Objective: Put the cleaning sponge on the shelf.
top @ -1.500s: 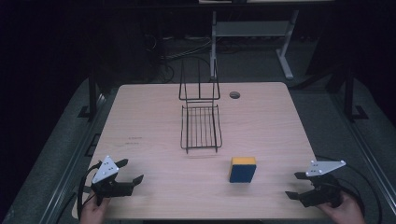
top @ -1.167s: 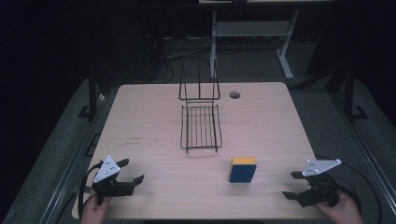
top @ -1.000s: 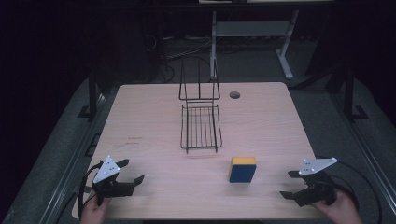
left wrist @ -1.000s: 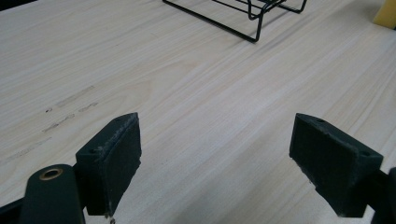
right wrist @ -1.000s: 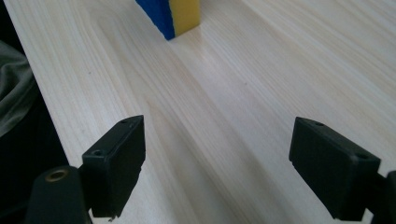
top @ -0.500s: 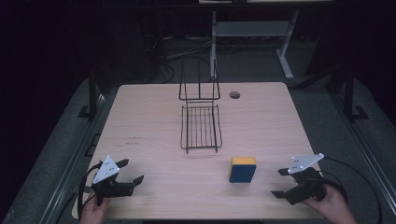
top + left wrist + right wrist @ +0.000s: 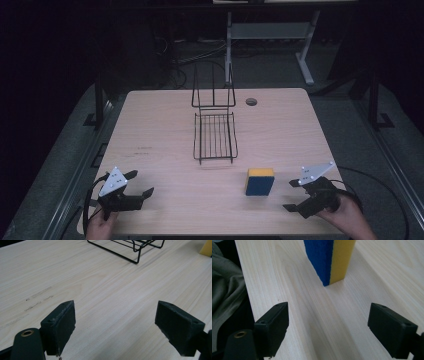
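The right gripper [image 7: 299,196] sits at the table's near right corner, jaws spread wide and empty, pointing toward a sponge [image 7: 260,181]. In the right gripper view the sponge [image 7: 329,260] stands on edge straight ahead, blue face on one side, yellow on the other, apart from both jaws.

The step in hand looks like picking up the sponge. To do it well, the gripper should slide forward low over the table [image 7: 165,130] until the jaws pass either side of the sponge, then close gently on the two broad faces, since it will likely squash or tip.

The left gripper [image 7: 134,186] rests at the near left corner, also spread and empty. A black wire rack [image 7: 215,136] stands at the table's middle, toward the far edge.
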`<state>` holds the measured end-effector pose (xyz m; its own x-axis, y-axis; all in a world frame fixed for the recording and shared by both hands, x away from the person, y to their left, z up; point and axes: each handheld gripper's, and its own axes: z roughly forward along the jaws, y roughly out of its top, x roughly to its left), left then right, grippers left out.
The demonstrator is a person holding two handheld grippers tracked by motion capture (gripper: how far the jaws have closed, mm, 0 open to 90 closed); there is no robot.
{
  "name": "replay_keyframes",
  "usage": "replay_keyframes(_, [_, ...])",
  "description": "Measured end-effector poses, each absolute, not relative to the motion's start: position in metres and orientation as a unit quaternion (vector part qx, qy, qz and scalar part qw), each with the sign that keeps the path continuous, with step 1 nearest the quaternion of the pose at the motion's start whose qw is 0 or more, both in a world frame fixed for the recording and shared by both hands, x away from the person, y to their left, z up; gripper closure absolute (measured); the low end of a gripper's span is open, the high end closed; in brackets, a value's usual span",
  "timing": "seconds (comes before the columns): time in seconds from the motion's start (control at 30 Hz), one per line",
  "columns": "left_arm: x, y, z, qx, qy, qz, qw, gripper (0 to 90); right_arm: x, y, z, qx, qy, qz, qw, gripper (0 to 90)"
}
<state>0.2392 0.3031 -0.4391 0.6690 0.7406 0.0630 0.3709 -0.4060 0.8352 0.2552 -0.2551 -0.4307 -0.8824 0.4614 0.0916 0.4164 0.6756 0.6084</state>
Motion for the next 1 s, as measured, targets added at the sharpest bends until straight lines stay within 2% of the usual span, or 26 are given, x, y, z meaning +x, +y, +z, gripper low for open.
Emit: replay_keyframes(1.0, [0.239, 0.303, -0.438, 0.810, 0.342, 0.221, 0.423, 16.2, 0.280, -0.217, -0.416, 0.197, 0.928, 0.316, 0.023, 15.9])
